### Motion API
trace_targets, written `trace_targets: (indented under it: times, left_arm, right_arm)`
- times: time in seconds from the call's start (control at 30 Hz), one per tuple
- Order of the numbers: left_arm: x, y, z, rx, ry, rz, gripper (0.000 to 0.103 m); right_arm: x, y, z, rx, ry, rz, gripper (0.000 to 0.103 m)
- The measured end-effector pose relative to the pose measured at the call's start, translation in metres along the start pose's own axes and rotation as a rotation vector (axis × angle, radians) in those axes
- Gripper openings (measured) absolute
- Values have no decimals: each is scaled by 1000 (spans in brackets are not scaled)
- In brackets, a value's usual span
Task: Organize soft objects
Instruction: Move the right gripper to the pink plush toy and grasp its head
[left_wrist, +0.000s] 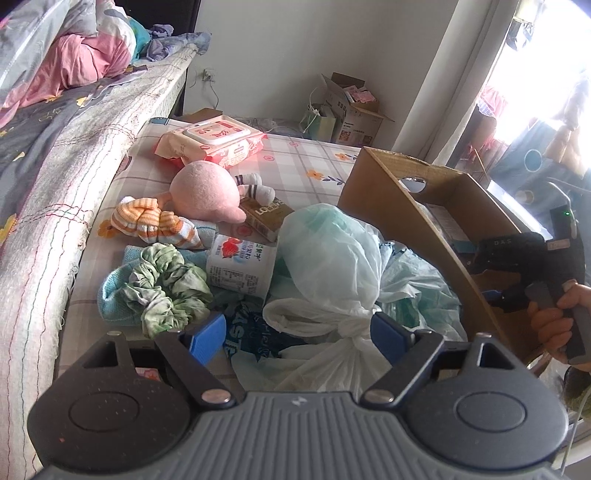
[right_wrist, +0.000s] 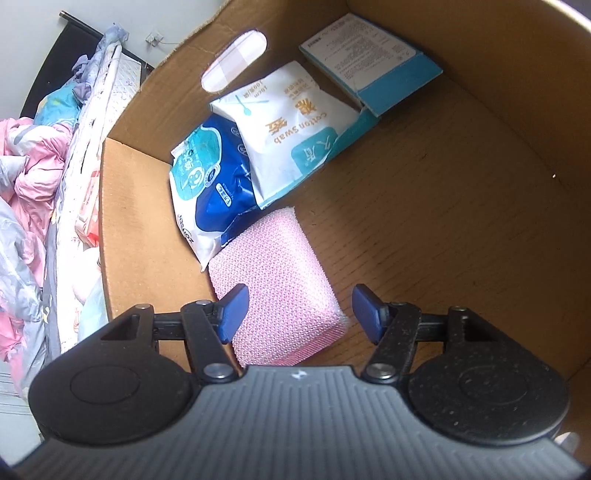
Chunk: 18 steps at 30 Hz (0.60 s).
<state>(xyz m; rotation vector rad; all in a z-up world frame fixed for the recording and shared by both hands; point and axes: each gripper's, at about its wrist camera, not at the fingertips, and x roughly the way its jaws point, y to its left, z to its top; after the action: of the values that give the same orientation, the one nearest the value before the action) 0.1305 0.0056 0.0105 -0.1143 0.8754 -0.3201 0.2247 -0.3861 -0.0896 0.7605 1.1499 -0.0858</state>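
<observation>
In the left wrist view my left gripper (left_wrist: 299, 328) is open, its blue pads either side of a knotted white plastic bag (left_wrist: 328, 266). Beside the bag lie a green scrunchie (left_wrist: 166, 291), an orange striped sock (left_wrist: 147, 218), a pink plush toy (left_wrist: 207, 192) and a teal cloth (left_wrist: 110, 295). The cardboard box (left_wrist: 406, 206) stands to the right. My right gripper (right_wrist: 301, 314) is open inside the box (right_wrist: 461, 184), above a pink sponge (right_wrist: 280, 284). A blue wipes pack (right_wrist: 210, 184), a cotton swab pack (right_wrist: 284, 133) and a teal box (right_wrist: 373, 62) lie in the box.
A yogurt cup (left_wrist: 240, 266), a small brown carton (left_wrist: 264, 218) and a pink wipes pack (left_wrist: 214, 142) lie on the checked sheet (left_wrist: 314, 162). A raised mattress edge (left_wrist: 74, 166) runs along the left. More boxes (left_wrist: 354, 107) stand by the far wall.
</observation>
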Motion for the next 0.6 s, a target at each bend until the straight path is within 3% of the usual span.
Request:
trace_targets:
  times: [0.33,0.5,0.6]
  left_arm:
    - [-10,16,0,-17,-51,63,87]
    - [-18,25,-1,-14,-73,109,87]
    - [-23,30,-1,-6,-86,138,87]
  right_arm:
    - [-61,9,-4,-103,-170,52,62]
    - [-86,47,-15,-241,-244,128,62]
    - [-89,77,-24,-336,-240,184,62]
